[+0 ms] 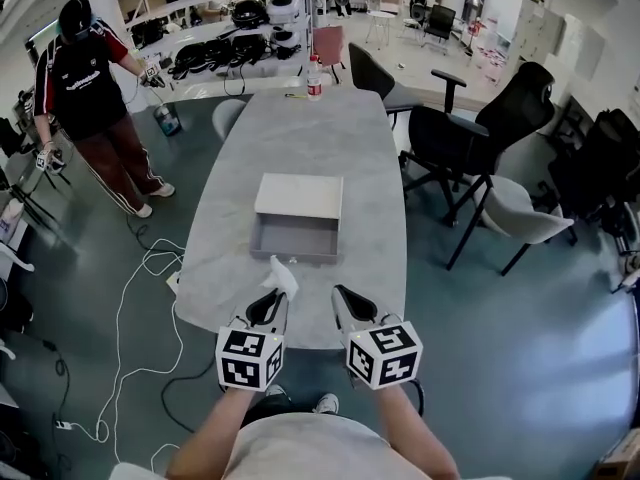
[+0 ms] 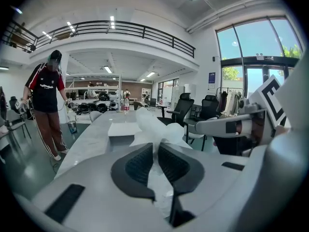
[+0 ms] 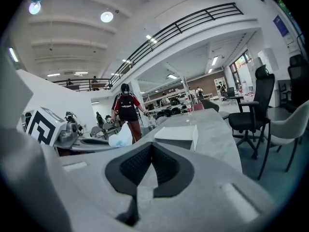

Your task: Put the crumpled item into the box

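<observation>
The white crumpled item [image 1: 281,277] is pinched in my left gripper [image 1: 268,306], which is shut on it just above the table's near edge. In the left gripper view the crumpled item [image 2: 155,127] bulges out past the jaw tips and trails down between them. The open grey box [image 1: 296,240], with its white lid [image 1: 299,196] lying behind it, sits mid-table a short way ahead of the gripper. My right gripper [image 1: 349,304] hovers beside the left one, shut and empty. Its own view shows the box [image 3: 179,136] ahead and the crumpled item [image 3: 120,137] to the left.
A water bottle [image 1: 314,78] stands at the table's far end. Black office chairs [image 1: 470,133] and a grey chair [image 1: 520,213] crowd the right side. A person [image 1: 88,98] stands at the far left, and white cables [image 1: 140,298] run across the floor there.
</observation>
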The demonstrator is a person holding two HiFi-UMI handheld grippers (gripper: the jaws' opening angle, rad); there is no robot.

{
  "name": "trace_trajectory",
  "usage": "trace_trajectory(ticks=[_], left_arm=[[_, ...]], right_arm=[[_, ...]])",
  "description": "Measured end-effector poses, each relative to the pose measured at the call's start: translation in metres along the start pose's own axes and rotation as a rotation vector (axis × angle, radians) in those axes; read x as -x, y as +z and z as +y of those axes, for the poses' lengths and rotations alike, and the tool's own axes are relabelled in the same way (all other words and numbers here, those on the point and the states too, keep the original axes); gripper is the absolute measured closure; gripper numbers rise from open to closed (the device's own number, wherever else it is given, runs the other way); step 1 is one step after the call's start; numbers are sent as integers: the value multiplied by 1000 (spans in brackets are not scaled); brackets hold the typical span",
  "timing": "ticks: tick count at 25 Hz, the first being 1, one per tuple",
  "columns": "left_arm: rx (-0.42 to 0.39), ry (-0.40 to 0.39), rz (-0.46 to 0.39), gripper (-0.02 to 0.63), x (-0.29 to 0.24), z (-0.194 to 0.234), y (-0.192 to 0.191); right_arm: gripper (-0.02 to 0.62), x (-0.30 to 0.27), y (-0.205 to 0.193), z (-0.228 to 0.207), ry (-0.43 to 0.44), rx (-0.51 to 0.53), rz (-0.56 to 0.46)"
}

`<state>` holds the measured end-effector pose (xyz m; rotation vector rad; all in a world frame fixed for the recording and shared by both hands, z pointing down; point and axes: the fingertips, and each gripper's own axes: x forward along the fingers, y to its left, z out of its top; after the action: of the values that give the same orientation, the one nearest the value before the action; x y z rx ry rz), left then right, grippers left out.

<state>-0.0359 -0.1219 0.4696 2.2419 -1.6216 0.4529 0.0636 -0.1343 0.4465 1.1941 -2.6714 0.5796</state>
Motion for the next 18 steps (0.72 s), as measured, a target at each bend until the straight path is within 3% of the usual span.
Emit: trace_trajectory(ticks=[8,18], left_arm=[[-9,-1,18,572,-26,17,4],[-88,-80,79,572,-85,54,13]], right_arm=[[591,-27,7,-11,9,13,14],[591,-87,24,-33,-32,19,40]])
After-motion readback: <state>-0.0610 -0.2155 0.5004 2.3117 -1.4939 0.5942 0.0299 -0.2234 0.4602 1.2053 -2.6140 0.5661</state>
